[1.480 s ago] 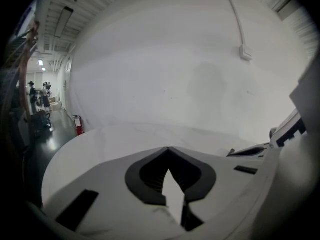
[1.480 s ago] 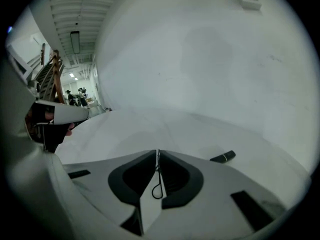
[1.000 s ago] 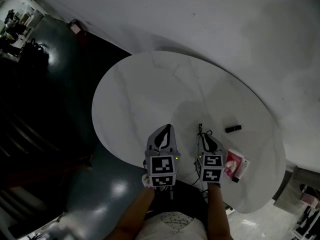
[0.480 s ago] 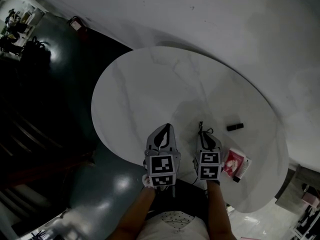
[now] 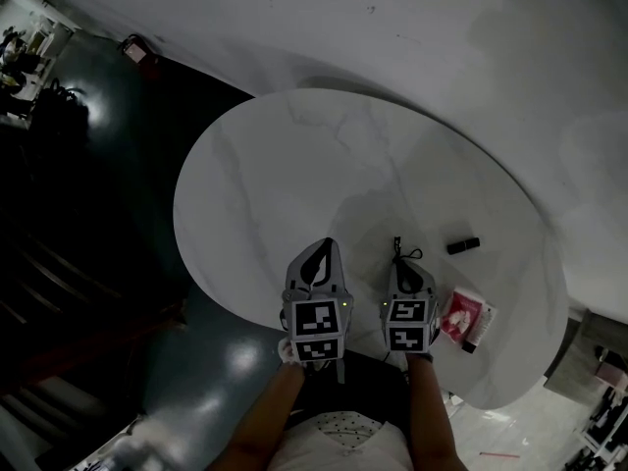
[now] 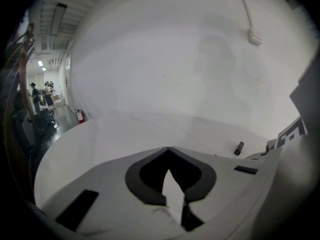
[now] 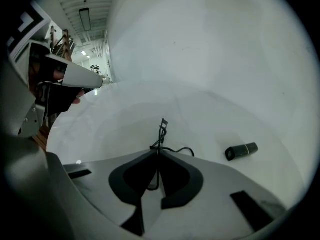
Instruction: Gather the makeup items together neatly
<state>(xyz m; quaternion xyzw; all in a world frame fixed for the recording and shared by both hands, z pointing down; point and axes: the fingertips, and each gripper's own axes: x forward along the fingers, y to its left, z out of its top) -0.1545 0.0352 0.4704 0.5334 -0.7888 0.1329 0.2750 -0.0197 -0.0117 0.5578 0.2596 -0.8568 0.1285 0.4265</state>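
Observation:
On a round white marble table (image 5: 285,165) my right gripper (image 5: 400,266) (image 7: 158,152) holds a thin black eyelash curler (image 7: 161,129) (image 5: 397,250). Its jaws are closing on the handle, and the curler's head sticks out ahead of the tips. To the right a short black tube (image 5: 462,245) (image 7: 241,150) (image 6: 239,147) lies on the table. A pink and white packet (image 5: 465,319) lies near the front right edge, beside the right gripper. My left gripper (image 5: 320,248) (image 6: 168,149) hovers over the front edge, shut, with nothing in it.
A white wall (image 5: 442,47) curves close behind the table. Dark glossy floor (image 5: 88,214) lies to the left, with a red fire extinguisher (image 5: 132,47) by the wall. People (image 6: 42,91) stand far down the hall. The person's arms (image 5: 275,410) come in from below.
Both grippers stay near the front edge; the head view has drifted slightly. The tube and the packet have not moved.

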